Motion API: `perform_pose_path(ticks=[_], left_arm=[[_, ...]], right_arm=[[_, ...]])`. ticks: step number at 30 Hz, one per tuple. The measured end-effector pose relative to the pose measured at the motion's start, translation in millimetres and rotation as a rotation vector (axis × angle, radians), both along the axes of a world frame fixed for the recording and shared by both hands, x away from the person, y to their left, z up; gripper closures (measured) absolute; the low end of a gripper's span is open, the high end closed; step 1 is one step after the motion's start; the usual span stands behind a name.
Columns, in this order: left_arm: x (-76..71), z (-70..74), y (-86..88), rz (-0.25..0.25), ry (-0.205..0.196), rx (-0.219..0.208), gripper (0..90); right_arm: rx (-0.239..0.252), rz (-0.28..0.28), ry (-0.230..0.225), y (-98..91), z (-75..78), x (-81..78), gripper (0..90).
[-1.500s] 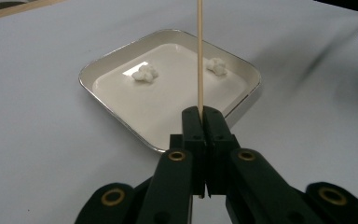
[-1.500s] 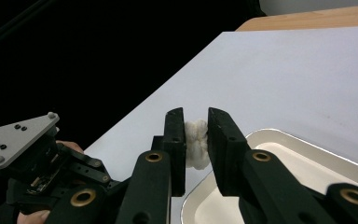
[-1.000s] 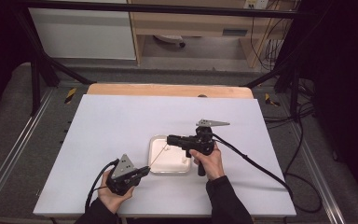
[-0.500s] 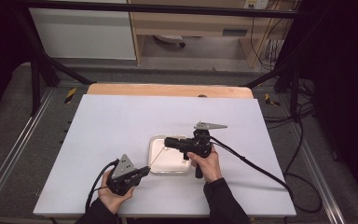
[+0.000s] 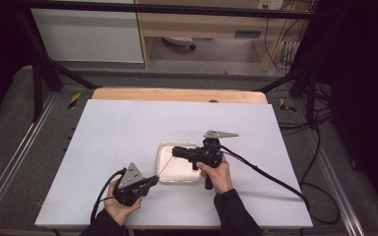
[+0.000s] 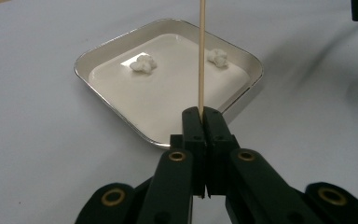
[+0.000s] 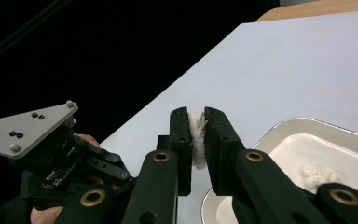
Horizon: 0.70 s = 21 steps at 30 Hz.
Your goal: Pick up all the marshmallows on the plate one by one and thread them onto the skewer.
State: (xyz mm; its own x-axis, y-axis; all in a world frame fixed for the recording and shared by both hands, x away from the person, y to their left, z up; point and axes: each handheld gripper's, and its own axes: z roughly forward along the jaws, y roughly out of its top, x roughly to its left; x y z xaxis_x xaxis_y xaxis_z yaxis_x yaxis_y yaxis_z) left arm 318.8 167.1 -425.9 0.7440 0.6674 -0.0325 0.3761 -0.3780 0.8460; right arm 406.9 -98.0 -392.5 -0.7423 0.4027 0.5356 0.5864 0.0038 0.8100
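**Popcorn onto skewer: one piece in hand, two left in tray**

Nearest the person, at abt 7 o'clock on the white table top (image 5: 128,128), the left gripper (image 5: 150,181) is clenched tight on the butt of a thin, pale wooden skewer (image 6: 200,56). Jaws fully together, stick pinched between them, shaft rising up and fwd over the tray toward the other hand.

Next out, at abt 5 o'clock, the right gripper (image 7: 196,135) is grasping a small white puffed piece of popcorn (image 7: 196,133). Pads press it from both sides, held above the tray's near-left rim. A speck of tan shows at the piece's top edge, prob. the skewer tip meeting it; can't tell if it has gone in.

Just beyond both, centre of table, sits the shallow square white tray w/ shiny metal rim (image 6: 103,49). Two more white popcorn pieces lie inside: one at abt 11 o'clock (image 6: 143,63), one at abt 1 o'clock (image 6: 218,57), apart from each other.

Progress, as I judge it: early. Skewer shaft looks bare, first piece only at the tip. Left to do: push this one on, then fetch the other two.
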Motion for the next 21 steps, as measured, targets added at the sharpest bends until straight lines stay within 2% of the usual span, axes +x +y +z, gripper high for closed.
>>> perform_pose_path(ticks=[9,11,12,16,21], left_arm=[[0.2,0.2,-1.1,-0.001,0.003,-0.006,89.1],[0.2,2.5,-2.1,-0.006,-0.005,-0.026,89.1],[0.5,3.8,-3.6,-0.002,-0.006,-0.021,89.1],[1.9,1.1,-3.2,0.003,0.006,-0.019,89.1],[2.7,0.7,-6.1,0.004,0.008,-0.019,89.0]], right_arm=[[-0.003,0.011,0.005,1.9,-2.4,-1.7,82.5],[-0.005,0.033,0.021,4.0,-4.8,-2.3,82.2],[-0.010,0.048,0.027,6.5,-7.8,-3.1,82.1],[-0.007,0.042,0.024,10.1,-13.1,-4.4,82.1],[-0.016,0.038,0.019,9.7,-12.6,-5.9,81.9]])
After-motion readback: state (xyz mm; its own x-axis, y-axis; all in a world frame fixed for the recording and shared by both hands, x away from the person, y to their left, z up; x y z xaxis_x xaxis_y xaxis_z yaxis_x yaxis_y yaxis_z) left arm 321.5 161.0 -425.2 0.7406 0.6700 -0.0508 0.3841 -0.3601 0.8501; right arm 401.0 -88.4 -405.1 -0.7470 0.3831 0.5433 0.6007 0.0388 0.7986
